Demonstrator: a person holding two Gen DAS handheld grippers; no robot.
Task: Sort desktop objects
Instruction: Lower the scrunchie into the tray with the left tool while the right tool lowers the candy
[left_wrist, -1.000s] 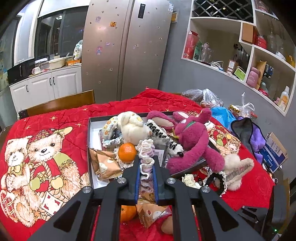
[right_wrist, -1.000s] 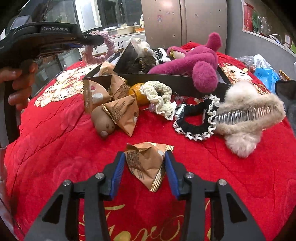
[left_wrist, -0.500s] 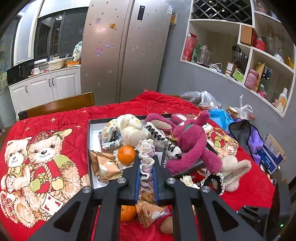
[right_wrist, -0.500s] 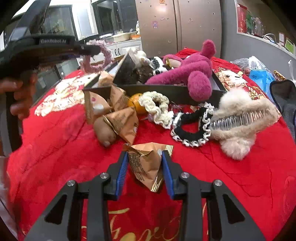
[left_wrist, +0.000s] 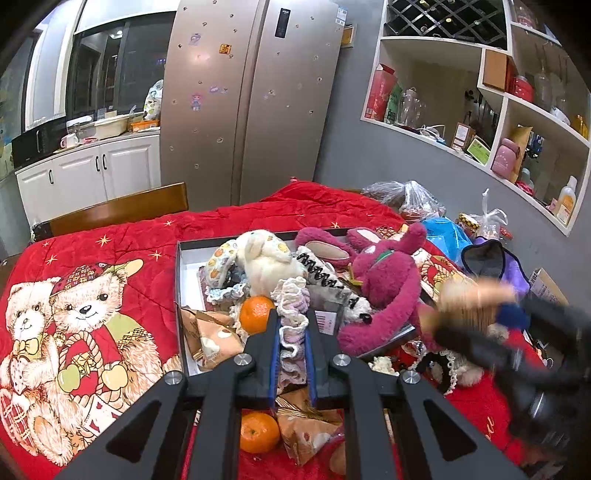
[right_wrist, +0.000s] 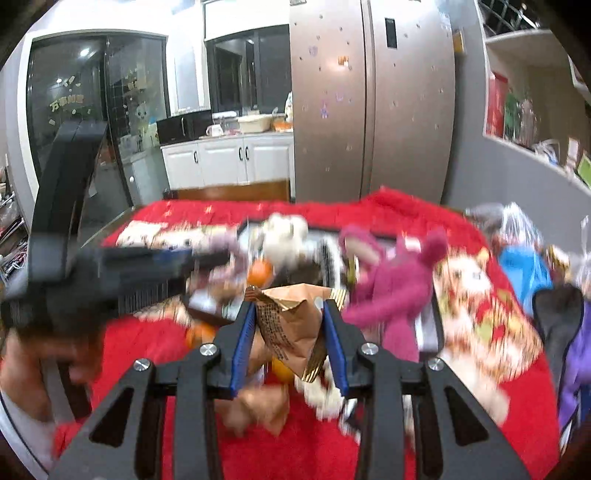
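Note:
My left gripper (left_wrist: 291, 343) is shut on a pink and white frilly scrunchie (left_wrist: 291, 314) and holds it over the near edge of the open box (left_wrist: 184, 251), which holds plush toys, an orange (left_wrist: 256, 314) and brown snack packets (left_wrist: 210, 336). My right gripper (right_wrist: 290, 332) is shut on a brown snack packet (right_wrist: 291, 325), lifted off the red cloth and blurred by motion. It also shows blurred at the right of the left wrist view (left_wrist: 491, 317). The left gripper shows at the left of the right wrist view (right_wrist: 122, 273).
A magenta plush (left_wrist: 380, 288) hangs over the box's right wall. A second orange (left_wrist: 258, 432) and more packets (left_wrist: 310, 435) lie on the red cloth (left_wrist: 110, 251) in front of the box. Bags and a purple pouch (left_wrist: 487, 258) sit at the right. A wooden chair (left_wrist: 110, 214) stands behind.
My right gripper closed on the brown packet and lifted it off the cloth, swinging up toward the box. My left gripper has stayed nearly still with the scrunchie.

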